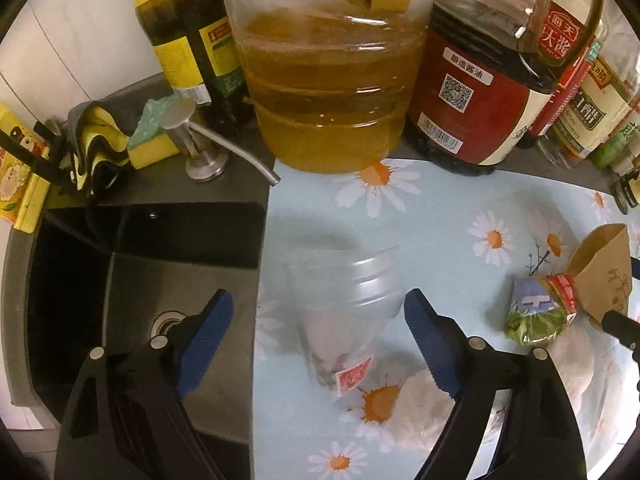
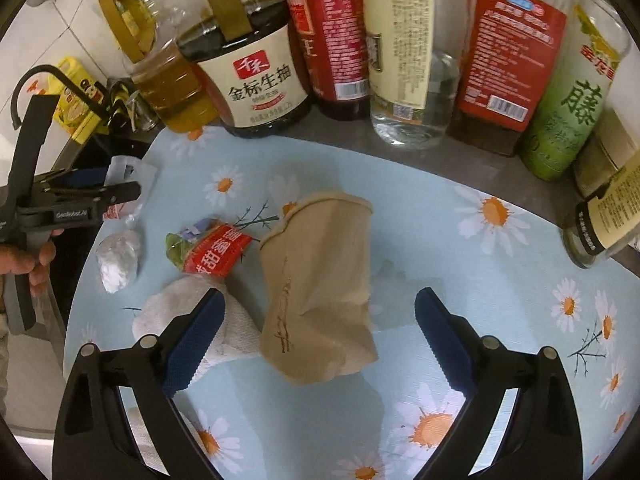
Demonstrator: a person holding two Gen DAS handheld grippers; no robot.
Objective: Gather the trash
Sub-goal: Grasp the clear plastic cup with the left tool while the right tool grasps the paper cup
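My left gripper is open around a clear crumpled plastic cup that looks blurred, lying on the daisy-print mat; whether the pads touch it I cannot tell. My right gripper is open with a crushed brown paper cup between its fingers. A red and green snack wrapper lies left of the paper cup; it also shows in the left wrist view. A white paper towel lies under the right gripper's left finger. A white wad lies further left. The left gripper shows in the right wrist view.
A black sink lies left of the mat, with a soap pump and sponge behind it. Oil and soy sauce bottles and several other condiment bottles line the back of the counter.
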